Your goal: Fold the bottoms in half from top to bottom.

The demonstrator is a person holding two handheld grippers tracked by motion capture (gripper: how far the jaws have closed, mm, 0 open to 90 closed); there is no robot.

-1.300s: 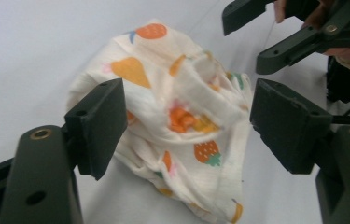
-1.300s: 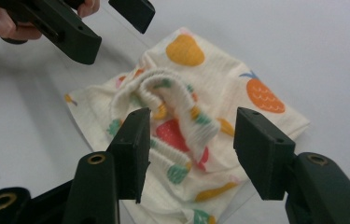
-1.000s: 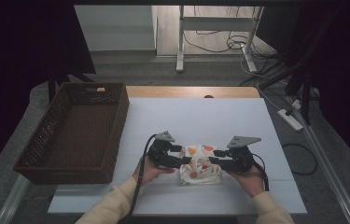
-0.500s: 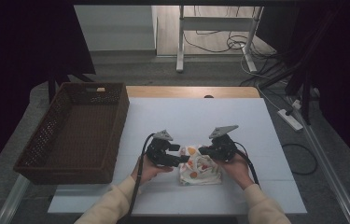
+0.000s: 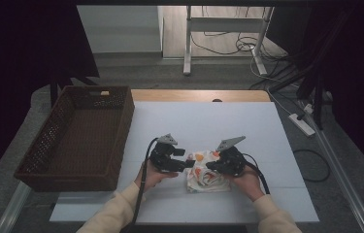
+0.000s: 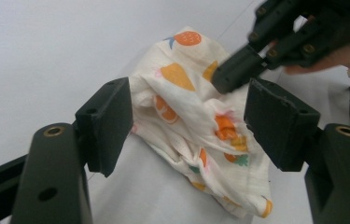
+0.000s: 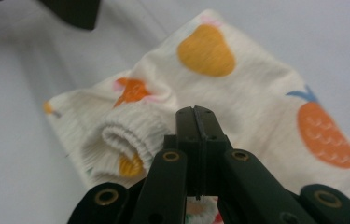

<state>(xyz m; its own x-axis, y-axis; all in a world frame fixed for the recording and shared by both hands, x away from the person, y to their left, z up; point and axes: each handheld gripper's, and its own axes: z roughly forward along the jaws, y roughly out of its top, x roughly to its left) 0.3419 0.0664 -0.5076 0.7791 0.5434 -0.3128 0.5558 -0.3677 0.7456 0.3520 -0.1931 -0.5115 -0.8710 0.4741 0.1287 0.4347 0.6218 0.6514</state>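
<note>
One fruit-printed cloth (image 5: pixel 207 173) and one basket (image 5: pixel 80 137) are seen; left gripper (image 6: pixel 189 119) jaws are held apart around the cloth, right gripper (image 7: pixel 195 116) jaws have just closed together.

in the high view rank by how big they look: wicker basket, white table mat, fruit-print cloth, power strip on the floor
1. white table mat
2. wicker basket
3. fruit-print cloth
4. power strip, though it lies farther from the camera, so its true size is unsure.

Grey floor (image 5: pixel 136 73) with loose cables (image 5: pixel 228 46), a white stand (image 5: pixel 188 43), dark surroundings, a white counter (image 5: pixel 204 121).
</note>
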